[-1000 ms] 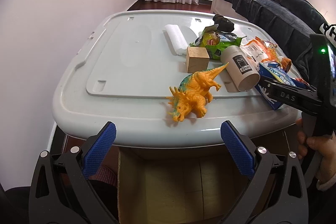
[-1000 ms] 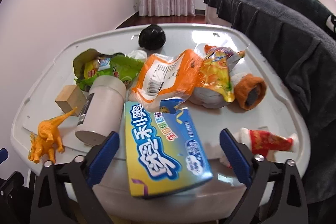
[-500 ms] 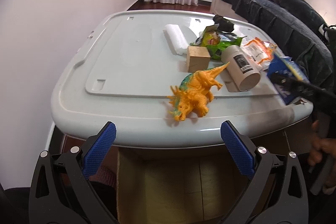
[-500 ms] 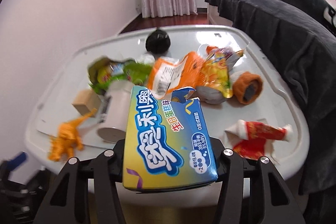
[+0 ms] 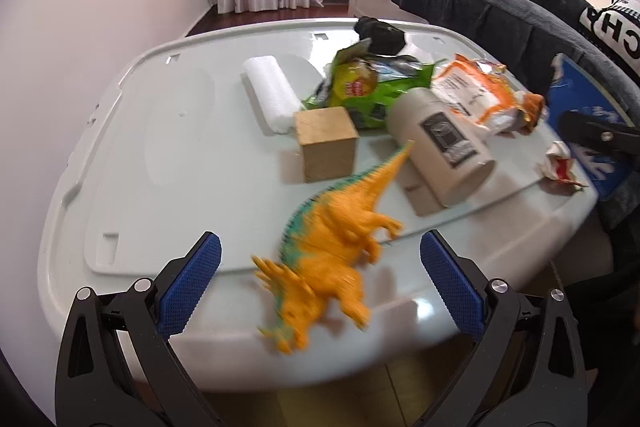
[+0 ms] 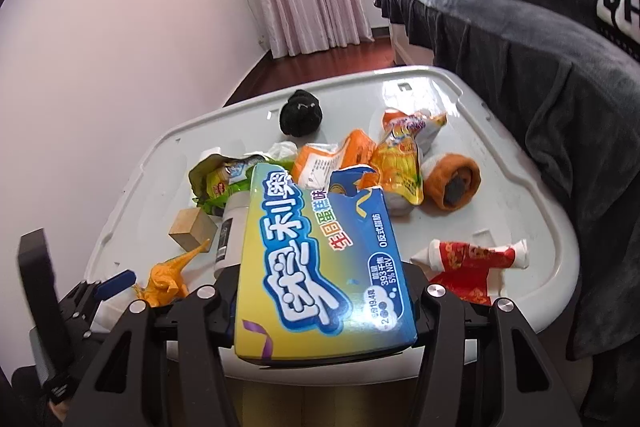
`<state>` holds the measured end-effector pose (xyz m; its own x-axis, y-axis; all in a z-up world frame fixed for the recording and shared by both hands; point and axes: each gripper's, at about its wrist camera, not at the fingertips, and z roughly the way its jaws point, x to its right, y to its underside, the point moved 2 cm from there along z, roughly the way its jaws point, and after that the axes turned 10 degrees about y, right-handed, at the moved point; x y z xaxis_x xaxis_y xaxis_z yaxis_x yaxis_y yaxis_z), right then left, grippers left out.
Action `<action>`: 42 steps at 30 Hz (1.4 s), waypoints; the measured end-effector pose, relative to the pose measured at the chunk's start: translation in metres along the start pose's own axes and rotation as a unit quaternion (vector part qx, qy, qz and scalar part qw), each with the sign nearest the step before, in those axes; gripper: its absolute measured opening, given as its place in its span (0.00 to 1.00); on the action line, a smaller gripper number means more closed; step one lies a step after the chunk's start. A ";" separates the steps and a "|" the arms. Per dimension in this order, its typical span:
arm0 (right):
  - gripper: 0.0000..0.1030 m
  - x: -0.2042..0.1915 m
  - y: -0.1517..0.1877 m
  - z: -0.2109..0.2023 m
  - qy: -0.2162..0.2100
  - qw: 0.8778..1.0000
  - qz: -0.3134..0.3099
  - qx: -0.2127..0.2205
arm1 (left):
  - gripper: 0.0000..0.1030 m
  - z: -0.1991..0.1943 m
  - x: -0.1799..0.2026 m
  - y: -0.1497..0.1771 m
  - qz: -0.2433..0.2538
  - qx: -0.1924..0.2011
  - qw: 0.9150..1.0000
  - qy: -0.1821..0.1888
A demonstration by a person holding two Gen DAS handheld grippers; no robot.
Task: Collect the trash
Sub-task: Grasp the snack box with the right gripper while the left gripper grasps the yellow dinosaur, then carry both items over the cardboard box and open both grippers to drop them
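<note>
1. Left wrist view: left gripper (image 5: pixel 320 279) has its blue pads spread wide with nothing pinched, hovering at the near edge of the grey lid (image 5: pixel 160 131).
2. Orange dinosaur toy (image 5: pixel 332 247) lies on the lid between the two pads but touches neither; it is blurred.
3. Left to right behind it: white foam roll (image 5: pixel 272 99), wooden block (image 5: pixel 326 143), green snack bag (image 5: pixel 368 87), and white cylinder container (image 5: pixel 440 143) on its side with its open end toward the camera.
4. Further right: orange snack bag (image 5: pixel 480 95), then a crumpled red-and-white wrapper (image 5: pixel 558 167) near the lid's right edge.
5. Black fuzzy object (image 5: pixel 380 33) sits at the far side of the lid, behind the green bag.
6. Far right edge: a blue box (image 5: pixel 580 107) is partly visible, with a dark gripper finger across it.
7. Right wrist view: right gripper (image 6: pixel 324 307) pinches the blue-and-yellow snack box (image 6: pixel 320 259) across its width, fingers pressed on both sides; the box is held above the lid's near edge, tilted away.
8. Left of the box: the dinosaur, block and green bag; the left gripper's blue pad shows at lower left.
9. Right of the box: orange rolled sock (image 6: pixel 452 183) and red-and-white wrapper (image 6: pixel 472 263) on the lid.
10. Dark blanket (image 6: pixel 540 75) covers furniture on the right.
</note>
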<state>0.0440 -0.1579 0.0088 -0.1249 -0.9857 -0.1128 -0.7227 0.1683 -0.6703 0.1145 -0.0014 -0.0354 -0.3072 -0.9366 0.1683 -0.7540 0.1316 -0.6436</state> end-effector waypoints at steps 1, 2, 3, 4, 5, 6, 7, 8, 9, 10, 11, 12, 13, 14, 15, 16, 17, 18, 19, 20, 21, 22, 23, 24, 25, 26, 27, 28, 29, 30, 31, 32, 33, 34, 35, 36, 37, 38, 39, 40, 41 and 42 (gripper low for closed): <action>0.54 -0.001 0.000 0.000 -0.001 1.000 -0.001 0.001 | 0.94 0.002 -0.003 0.000 0.000 0.008 1.000 -0.003; 0.54 -0.002 0.000 0.001 -0.001 1.000 -0.003 0.000 | 0.94 0.005 -0.005 0.001 0.000 0.018 1.000 -0.010; 0.54 -0.003 0.001 0.002 -0.001 1.000 -0.004 -0.001 | 0.94 0.008 -0.007 0.001 0.002 0.021 1.000 -0.013; 0.54 -0.003 0.002 0.004 0.000 1.000 -0.006 -0.004 | 0.93 0.011 -0.007 0.002 0.006 0.022 1.000 -0.016; 0.54 -0.003 0.002 0.005 0.001 1.000 -0.007 -0.006 | 0.91 0.016 -0.006 0.003 0.013 0.020 0.999 -0.022; 0.54 -0.004 0.003 0.007 0.002 1.000 -0.008 -0.008 | 0.91 0.019 -0.006 0.005 0.019 0.018 0.999 -0.024; 0.54 -0.004 0.004 0.008 0.003 1.000 -0.008 -0.009 | 0.91 0.018 -0.005 0.008 0.019 0.032 0.999 -0.023; 0.54 -0.004 0.004 0.009 0.004 1.000 -0.008 -0.011 | 0.90 0.017 -0.006 0.010 0.018 0.036 0.999 -0.024; 0.54 -0.004 0.004 0.009 0.004 1.000 -0.008 -0.011 | 0.89 0.017 -0.005 0.011 0.018 0.041 0.999 -0.026; 0.54 -0.004 0.005 0.010 0.005 1.000 -0.008 -0.012 | 0.87 0.017 -0.004 0.012 0.017 0.043 0.999 -0.025; 0.54 -0.005 0.005 0.011 0.006 1.000 -0.009 -0.013 | 0.82 0.016 -0.003 0.013 0.020 0.048 0.998 -0.023; 0.54 -0.005 0.006 0.012 0.007 1.000 -0.011 -0.014 | 0.79 0.016 -0.001 0.013 0.023 0.051 0.998 -0.020; 0.54 -0.006 0.006 0.012 0.008 1.000 -0.011 -0.014 | 0.67 0.016 0.002 0.013 0.027 0.055 0.998 -0.011; 0.54 -0.006 0.007 0.013 0.008 1.000 -0.012 -0.015 | 0.58 0.014 0.004 0.013 0.028 0.057 0.998 -0.010; 0.54 -0.006 0.007 0.014 0.009 1.000 -0.013 -0.015 | 0.58 0.015 0.005 0.012 0.027 0.057 0.998 -0.012; 0.54 -0.007 0.008 0.014 0.010 1.000 -0.014 -0.015 | 0.58 0.016 0.006 0.011 0.024 0.059 0.998 -0.010; 0.54 -0.007 0.008 0.015 0.012 1.000 -0.015 -0.015 | 0.58 0.016 0.007 0.012 0.025 0.061 0.998 -0.011; 0.54 -0.007 0.008 0.015 0.012 1.000 -0.015 -0.015 | 0.58 0.015 0.009 0.013 0.027 0.064 0.998 -0.014; 0.54 -0.007 0.008 0.016 0.013 1.000 -0.015 -0.015 | 0.57 0.014 0.010 0.013 0.027 0.066 0.997 -0.017; 0.54 -0.007 0.008 0.016 0.013 1.000 -0.015 -0.016 | 0.57 0.014 0.011 0.012 0.024 0.066 0.997 -0.020; 0.54 -0.007 0.008 0.016 0.012 1.000 -0.014 -0.015 | 0.57 0.014 0.012 0.011 0.019 0.063 0.998 -0.020; 0.54 -0.007 0.008 0.017 0.013 1.000 -0.014 -0.015 | 0.57 0.013 0.011 0.012 0.017 0.061 0.998 -0.020; 0.54 -0.006 0.008 0.017 0.013 1.000 -0.013 -0.014 | 0.56 0.013 0.012 0.011 0.014 0.057 0.998 -0.025; 0.54 -0.006 0.008 0.017 0.014 1.000 -0.013 -0.014 | 0.56 0.012 0.013 0.010 0.012 0.054 0.998 -0.030; 0.54 -0.006 0.008 0.017 0.014 1.000 -0.013 -0.013 | 0.55 0.012 0.014 0.009 0.008 0.053 0.998 -0.037; 0.54 -0.006 0.008 0.017 0.015 1.000 -0.013 -0.013 | 0.53 0.010 0.015 0.006 -0.001 0.053 0.998 -0.042; 0.54 -0.006 0.008 0.017 0.016 1.000 -0.013 -0.013 | 0.53 0.008 0.015 0.003 -0.008 0.054 0.998 -0.045; 0.54 -0.006 0.009 0.018 0.016 1.000 -0.013 -0.014 | 0.53 0.006 0.016 0.001 -0.014 0.055 0.997 -0.047; 0.54 -0.006 0.009 0.018 0.016 1.000 -0.013 -0.014 | 0.53 0.004 0.015 -0.002 -0.017 0.058 0.997 -0.051; 0.54 -0.006 0.009 0.019 0.016 1.000 -0.014 -0.015 | 0.53 0.005 0.015 -0.003 -0.017 0.058 0.997 -0.055; 0.54 -0.007 0.010 0.019 0.016 1.000 -0.015 -0.016 | 0.53 0.007 0.014 -0.003 -0.015 0.056 0.996 -0.067; 0.54 -0.007 0.011 0.020 0.016 1.000 -0.016 -0.017 | 0.53 0.009 0.012 -0.002 -0.016 0.055 0.996 -0.073; 0.54 -0.007 0.011 0.020 0.016 1.000 -0.017 -0.017 | 0.53 0.011 0.010 -0.001 -0.021 0.054 0.996 -0.073; 0.54 -0.007 0.011 0.020 0.016 1.000 -0.017 -0.017 | 0.53 0.011 0.008 0.000 -0.029 0.055 0.996 -0.067; 0.54 -0.007 0.011 0.019 0.015 1.000 -0.016 -0.017 | 0.52 0.011 0.006 0.001 -0.038 0.059 0.996 -0.058; 0.54 -0.006 0.011 0.019 0.015 1.000 -0.014 -0.016 | 0.52 0.009 0.005 0.001 -0.042 0.062 0.996 -0.050; 0.54 -0.005 0.010 0.018 0.014 1.000 -0.013 -0.015 | 0.51 0.008 0.005 0.001 -0.042 0.064 0.996 -0.044; 0.54 -0.005 0.010 0.017 0.014 1.000 -0.011 -0.014 | 0.51 0.008 0.005 0.000 -0.041 0.065 0.996 -0.044; 0.54 -0.004 0.009 0.016 0.012 1.000 -0.009 -0.013 | 0.50 0.007 0.006 -0.001 -0.043 0.066 0.996 -0.041; 0.54 -0.004 0.009 0.016 0.012 1.000 -0.009 -0.013 | 0.50 0.006 0.007 -0.002 -0.045 0.068 0.996 -0.036; 0.54 -0.005 0.009 0.015 0.011 1.000 -0.009 -0.013 | 0.50 0.006 0.008 -0.003 -0.046 0.068 0.996 -0.031; 0.54 -0.005 0.009 0.015 0.011 1.000 -0.010 -0.013 | 0.50 0.007 0.010 -0.004 -0.043 0.067 0.996 -0.030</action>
<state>0.0482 -0.1517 -0.0078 -0.1255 -0.9886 -0.0837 -0.7423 0.1496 -0.6531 0.1180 -0.0138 -0.0363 -0.2067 -0.9610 0.1839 -0.6905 0.0101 -0.7232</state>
